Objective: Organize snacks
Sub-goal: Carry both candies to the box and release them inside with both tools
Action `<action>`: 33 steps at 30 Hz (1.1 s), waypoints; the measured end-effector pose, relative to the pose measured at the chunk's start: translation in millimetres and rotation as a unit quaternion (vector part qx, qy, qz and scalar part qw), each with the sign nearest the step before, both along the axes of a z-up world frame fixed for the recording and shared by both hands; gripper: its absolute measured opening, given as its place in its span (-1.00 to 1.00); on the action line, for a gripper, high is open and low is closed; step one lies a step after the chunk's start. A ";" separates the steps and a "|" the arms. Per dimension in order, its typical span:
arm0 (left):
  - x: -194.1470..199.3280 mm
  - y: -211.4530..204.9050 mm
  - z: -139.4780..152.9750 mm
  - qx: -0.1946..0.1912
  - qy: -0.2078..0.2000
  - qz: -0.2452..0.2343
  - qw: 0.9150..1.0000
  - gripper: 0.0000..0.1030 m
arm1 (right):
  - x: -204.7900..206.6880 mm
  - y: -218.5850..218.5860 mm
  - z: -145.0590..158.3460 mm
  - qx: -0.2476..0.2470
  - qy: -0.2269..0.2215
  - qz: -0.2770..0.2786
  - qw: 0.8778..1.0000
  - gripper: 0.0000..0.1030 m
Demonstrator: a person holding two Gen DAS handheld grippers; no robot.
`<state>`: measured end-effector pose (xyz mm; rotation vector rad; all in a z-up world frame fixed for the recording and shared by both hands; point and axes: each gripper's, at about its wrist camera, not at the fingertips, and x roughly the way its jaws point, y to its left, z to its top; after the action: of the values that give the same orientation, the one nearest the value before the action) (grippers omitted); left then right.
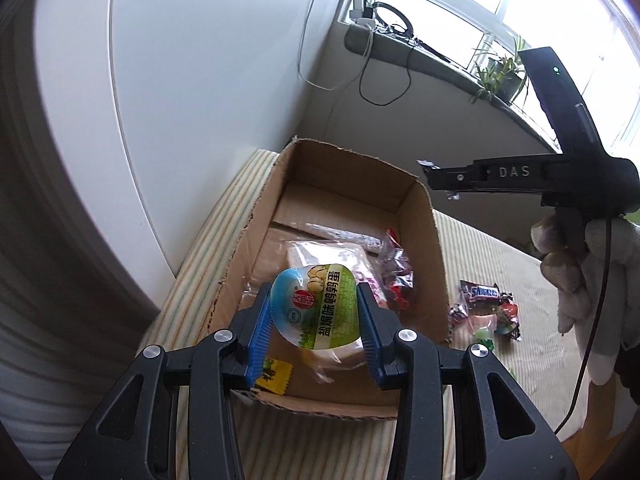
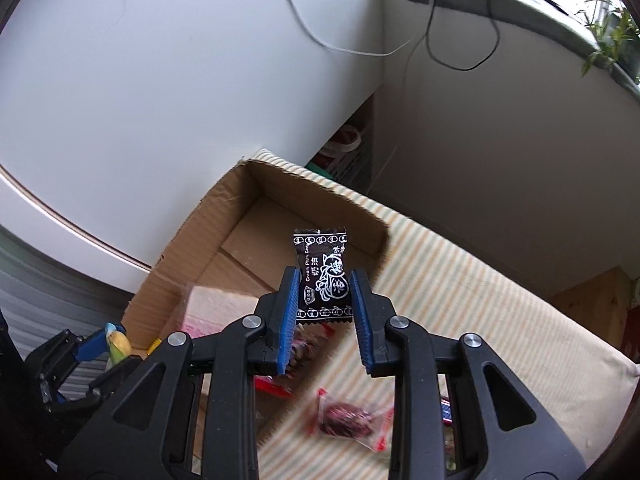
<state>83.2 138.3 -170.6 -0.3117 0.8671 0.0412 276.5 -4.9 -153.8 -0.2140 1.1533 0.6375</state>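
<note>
An open cardboard box (image 1: 424,240) sits on a striped cushion and holds several wrapped snacks. My left gripper (image 1: 314,312) is shut on a green and blue quail-egg pack (image 1: 316,312) and holds it above the box's near end. My right gripper (image 2: 325,284) is shut on a black plum-candy packet (image 2: 322,276), held above the box (image 2: 224,208) near its right wall. The right gripper also shows in the left wrist view (image 1: 434,178), high over the box's far right corner.
Loose snacks lie on the cushion right of the box: a Snickers bar (image 1: 482,292) and colourful candies (image 1: 506,316). A red wrapped candy (image 2: 348,420) lies under my right gripper. A white cabinet (image 1: 180,80) stands left; a windowsill with cables (image 1: 400,40) behind.
</note>
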 end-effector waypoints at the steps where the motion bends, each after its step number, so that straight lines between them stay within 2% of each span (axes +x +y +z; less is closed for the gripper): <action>1: 1.2 1.0 -1.1 -0.001 0.002 -0.001 1.000 -0.25 | 1.2 5.1 -3.7 -0.001 0.003 0.001 1.000 -0.48; 13: 6.1 2.7 -3.2 0.002 0.012 0.000 1.000 -0.09 | 2.0 24.8 -17.7 -0.003 0.013 0.010 1.000 -0.45; 14: 5.7 2.7 -2.5 0.001 0.010 0.000 1.000 -0.04 | 1.8 24.6 -17.0 -0.004 0.012 0.010 1.000 -0.29; 15: 5.3 2.7 -2.0 -0.002 0.010 -0.001 1.000 -0.02 | 1.1 23.4 -15.5 -0.004 0.010 0.010 1.000 0.02; 17: 4.9 2.2 -0.7 -0.003 0.009 -0.002 1.000 0.00 | -0.9 19.4 -10.2 0.004 -0.001 0.006 1.000 0.22; 24: 2.0 -1.0 4.1 0.007 0.004 -0.006 1.000 0.01 | -5.4 0.2 7.3 0.020 -0.006 -0.004 1.000 0.23; 33: -0.4 -19.2 13.8 0.005 -0.003 -0.016 1.000 0.01 | -13.5 -50.9 23.5 0.031 -0.013 -0.029 0.999 0.22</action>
<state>82.8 119.1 -156.8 -0.2893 0.8647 0.0144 263.0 -55.8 -130.4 -0.1354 1.1086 0.6158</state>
